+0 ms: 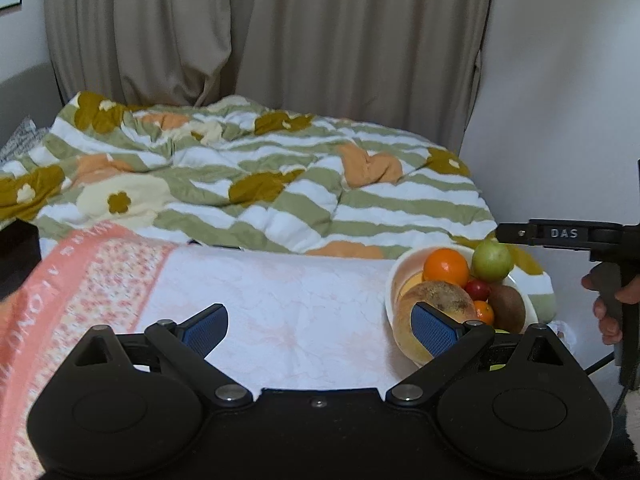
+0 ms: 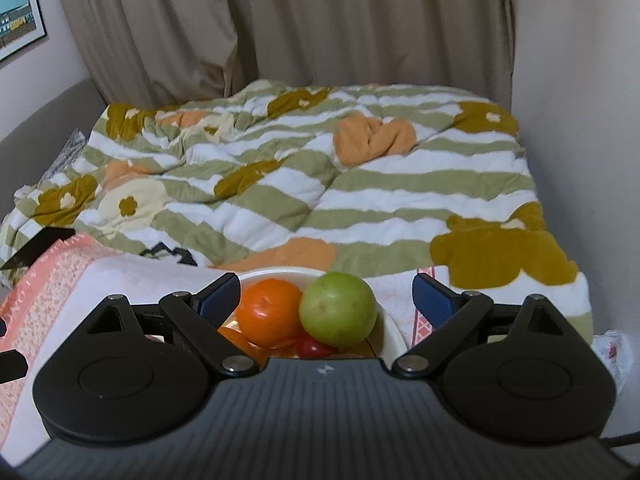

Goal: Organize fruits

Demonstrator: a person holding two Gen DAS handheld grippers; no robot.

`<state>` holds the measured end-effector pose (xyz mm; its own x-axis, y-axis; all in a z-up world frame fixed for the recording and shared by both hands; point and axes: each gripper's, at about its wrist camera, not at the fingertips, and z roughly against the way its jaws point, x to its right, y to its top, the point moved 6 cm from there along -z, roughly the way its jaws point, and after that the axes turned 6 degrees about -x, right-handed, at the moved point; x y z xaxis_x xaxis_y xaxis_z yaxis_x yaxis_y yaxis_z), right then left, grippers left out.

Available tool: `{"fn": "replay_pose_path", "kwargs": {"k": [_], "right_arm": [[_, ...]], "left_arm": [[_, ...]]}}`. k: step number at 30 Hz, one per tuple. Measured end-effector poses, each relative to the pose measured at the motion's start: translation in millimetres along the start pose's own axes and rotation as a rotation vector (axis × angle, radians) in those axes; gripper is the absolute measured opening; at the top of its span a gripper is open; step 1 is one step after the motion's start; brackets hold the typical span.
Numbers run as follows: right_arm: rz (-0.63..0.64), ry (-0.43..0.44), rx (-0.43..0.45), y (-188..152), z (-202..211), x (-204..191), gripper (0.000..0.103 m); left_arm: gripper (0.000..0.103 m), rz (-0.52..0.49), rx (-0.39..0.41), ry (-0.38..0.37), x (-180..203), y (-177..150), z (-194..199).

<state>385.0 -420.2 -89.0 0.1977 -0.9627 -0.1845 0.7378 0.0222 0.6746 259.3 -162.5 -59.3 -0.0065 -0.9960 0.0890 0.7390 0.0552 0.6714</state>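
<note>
Two tongs are seen spread wide with nothing gripped: the left tongs [image 1: 320, 326] above the pink-bordered cloth [image 1: 280, 304], the right tongs [image 2: 326, 300] directly over the white bowl [image 2: 394, 334]. An orange [image 2: 270, 310], green apple [image 2: 338, 306], kiwi [image 1: 508, 306] and small red fruit [image 1: 478, 289] are contained in the bowl, beside the striped quilt [image 2: 320, 192].

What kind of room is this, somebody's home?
Most likely a bedroom at home: a bed with a rumpled flowered quilt, beige curtains behind it, and a framed picture on the wall.

Black left gripper [image 1: 320, 330] and right gripper [image 2: 326, 300], blue ridged fingers [image 1: 434, 328], silver pivot screws.
</note>
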Motion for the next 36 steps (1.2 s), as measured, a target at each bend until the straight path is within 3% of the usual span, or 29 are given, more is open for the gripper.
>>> {"fn": "replay_pose_path", "kwargs": {"k": [9,18,27,36], "right_arm": [[-0.039,-0.071,0.089,-5.0,91.1,-57.7,0.103],[-0.033,-0.129,0.123,-61.3,171.6,-140.8,0.103],[-0.026,-0.181,0.069,-133.1,210.5,-194.4,0.103],[-0.058,-0.218,0.007,-172.6,217.8,-208.8,0.103]], "left_arm": [[0.101,-0.029,0.107,-0.020,-39.1,0.4,67.4],[0.103,-0.077,0.167,-0.035,-71.7,-26.8,125.0],[0.103,-0.107,0.151,-0.021,-93.4,-60.1,158.8],[0.103,-0.125,0.127,0.001,-105.1,-80.3,169.7]]}}
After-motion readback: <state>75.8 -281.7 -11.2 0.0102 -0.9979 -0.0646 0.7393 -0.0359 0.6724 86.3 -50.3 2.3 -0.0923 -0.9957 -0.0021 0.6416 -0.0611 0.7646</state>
